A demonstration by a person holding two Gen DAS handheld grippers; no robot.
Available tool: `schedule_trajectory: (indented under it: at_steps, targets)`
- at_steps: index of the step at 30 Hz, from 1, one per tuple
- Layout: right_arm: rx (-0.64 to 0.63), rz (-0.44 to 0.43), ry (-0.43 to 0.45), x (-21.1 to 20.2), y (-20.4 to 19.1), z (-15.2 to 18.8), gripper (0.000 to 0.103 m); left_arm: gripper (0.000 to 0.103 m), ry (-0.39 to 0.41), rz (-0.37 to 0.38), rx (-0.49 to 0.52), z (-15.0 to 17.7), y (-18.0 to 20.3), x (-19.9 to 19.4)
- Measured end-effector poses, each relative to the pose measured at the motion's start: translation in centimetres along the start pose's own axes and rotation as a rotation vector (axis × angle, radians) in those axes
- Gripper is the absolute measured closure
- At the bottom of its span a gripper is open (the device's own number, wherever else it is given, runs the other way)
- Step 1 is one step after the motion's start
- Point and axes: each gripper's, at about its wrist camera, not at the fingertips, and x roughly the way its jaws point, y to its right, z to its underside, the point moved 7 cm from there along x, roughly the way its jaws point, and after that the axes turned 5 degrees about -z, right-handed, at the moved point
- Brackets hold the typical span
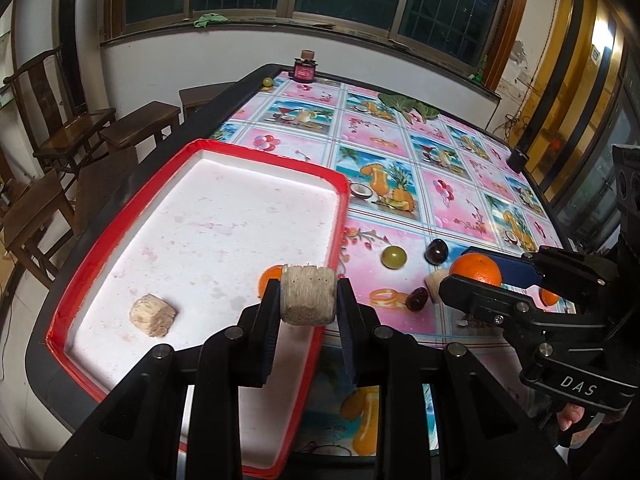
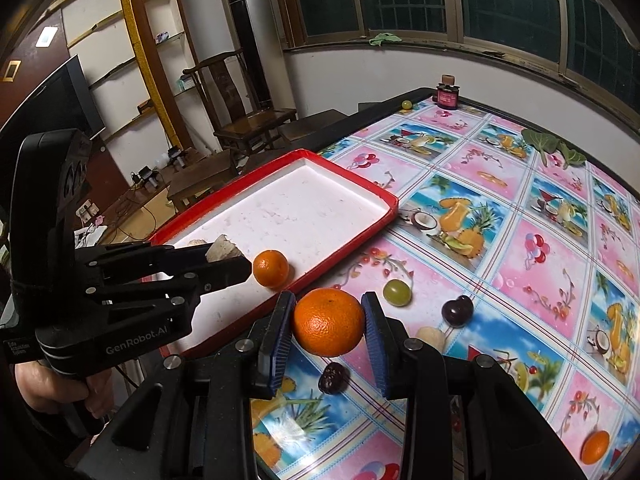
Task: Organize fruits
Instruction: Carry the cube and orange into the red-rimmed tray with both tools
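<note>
My left gripper [image 1: 308, 292] is shut on a beige fibrous fruit chunk [image 1: 307, 300], held over the near right part of the red-rimmed white tray [image 1: 344, 184]. In the tray lie a second beige chunk [image 1: 153, 315] and a small orange [image 2: 271, 268]. My right gripper [image 2: 329, 308] is shut on a larger orange [image 2: 329, 330], held above the patterned tablecloth just right of the tray. On the cloth beneath it lie a green grape [image 2: 397, 293], a dark plum [image 2: 457, 311], a dark wrinkled date [image 2: 333, 378] and a pale round piece [image 2: 431, 338]. Another orange [image 2: 595, 446] lies nearer me at right.
A dark jar [image 1: 305, 68] and a small yellow-green ball [image 1: 267, 81] stand at the table's far edge. Green leaves [image 1: 408, 106] lie at the far right, and a black cylinder [image 1: 518, 158] sits on the right edge. Wooden chairs [image 1: 80, 128] stand left of the table.
</note>
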Motion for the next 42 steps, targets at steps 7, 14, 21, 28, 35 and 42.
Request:
schedule_trajectory:
  at_steps: [7, 14, 21, 28, 35, 42]
  targets:
    - [-0.007, -0.011, -0.001, 0.5, -0.4, -0.5, 0.069, 0.079, 0.001, -0.012, -0.022, 0.0, -1.3, 0.1]
    - [-0.016, -0.036, 0.009, 1.1, -0.8, -1.5, 0.069, 0.079, -0.005, -0.024, -0.05, 0.4, -2.9, 0.2]
    - [-0.003, -0.06, 0.01, 2.4, -0.7, -2.8, 0.069, 0.079, -0.017, -0.043, -0.082, 0.9, -4.5, 0.7]
    - [-0.006, -0.106, -0.018, 5.5, -1.3, -4.1, 0.069, 0.079, -0.045, -0.045, -0.097, 1.6, -5.4, 1.9]
    - [-0.01, -0.098, -0.047, 8.7, -1.2, -5.2, 0.069, 0.078, -0.075, -0.048, -0.107, 2.4, -6.0, 3.0]
    - [-0.004, -0.094, -0.065, 11.3, -0.6, -5.7, 0.069, 0.078, -0.092, -0.059, -0.109, 2.5, -6.3, 3.9]
